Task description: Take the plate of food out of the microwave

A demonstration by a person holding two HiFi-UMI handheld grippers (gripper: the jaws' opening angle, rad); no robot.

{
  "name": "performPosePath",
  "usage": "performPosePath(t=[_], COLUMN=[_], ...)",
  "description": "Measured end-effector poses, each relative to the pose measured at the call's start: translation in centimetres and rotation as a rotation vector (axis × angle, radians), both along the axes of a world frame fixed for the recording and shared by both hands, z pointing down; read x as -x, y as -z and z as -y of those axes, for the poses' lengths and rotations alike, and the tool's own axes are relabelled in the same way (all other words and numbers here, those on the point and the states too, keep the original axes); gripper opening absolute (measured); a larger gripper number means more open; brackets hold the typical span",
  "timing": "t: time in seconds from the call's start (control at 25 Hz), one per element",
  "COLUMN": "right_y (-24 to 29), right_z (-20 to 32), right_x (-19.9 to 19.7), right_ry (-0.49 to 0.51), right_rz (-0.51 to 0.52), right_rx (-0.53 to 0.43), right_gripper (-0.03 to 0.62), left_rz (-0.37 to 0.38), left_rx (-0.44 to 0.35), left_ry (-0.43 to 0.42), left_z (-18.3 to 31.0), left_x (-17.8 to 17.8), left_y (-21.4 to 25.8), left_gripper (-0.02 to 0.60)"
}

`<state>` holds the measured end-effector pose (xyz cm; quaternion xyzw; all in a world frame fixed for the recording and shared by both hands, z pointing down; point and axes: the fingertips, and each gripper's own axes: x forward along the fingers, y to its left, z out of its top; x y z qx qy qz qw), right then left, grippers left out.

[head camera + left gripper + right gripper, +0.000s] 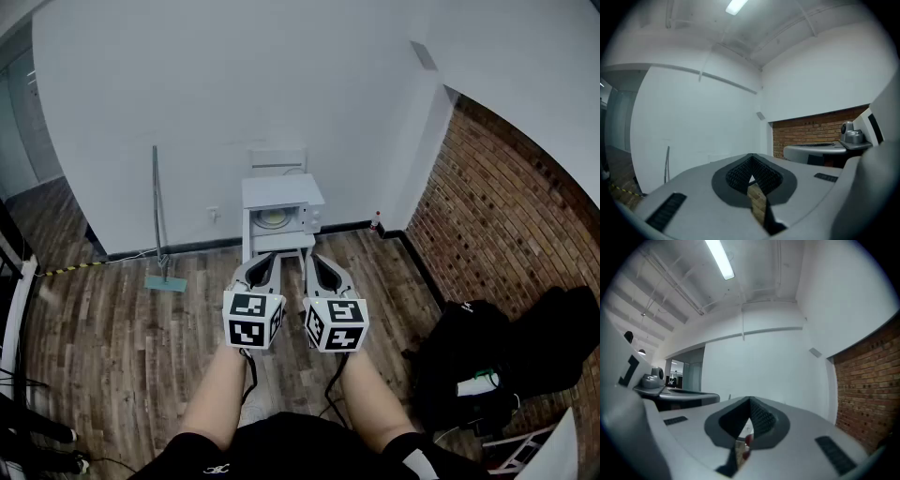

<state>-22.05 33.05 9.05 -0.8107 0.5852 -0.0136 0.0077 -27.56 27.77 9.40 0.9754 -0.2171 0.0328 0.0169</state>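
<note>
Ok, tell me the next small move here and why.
Probably step forward toward the microwave: it stands against the far wall, well beyond reach. The left tongs and right tongs are shut, empty and held level side by side, so nothing can be grasped from here.

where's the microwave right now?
Head view, centre: the microwave sits on a small white stand against the white wall, mop leaning to its left, small bottle on the floor to its right.
</note>
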Motion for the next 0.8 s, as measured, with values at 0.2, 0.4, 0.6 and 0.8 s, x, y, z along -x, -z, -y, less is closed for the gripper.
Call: performPosePath(t=[0.2,0.4,0.6,0.8], right_y=[-0.4,-1.0,-1.7,-2.7], right_z=[0.4,1.1,1.8,1.9], right_x=[0.0,0.3,1.4,2.4], right_ry=[-0.003,0.0,-0.013,-0.055], right_rz=[0.033,0.033,0.029,0.044], right_rx=[-0.021,-0.001,0.012,0.012], right_gripper=[0.006,0.006,0.006,0.006], left_rz=[0.003,0.01,0.008,0.009], left_rx=[0.012,0.02,0.036,0.047], left_ry=[0.014,0.022,0.019,-0.01], left_z=[0.9,1.9,3.1,4.1], left_x=[0.5,1.3,2.5,3.9], left_y=[-0.7,-1.2,-1.9,-2.8], left_gripper=[-0.003,-0.003,-0.003,-0.003])
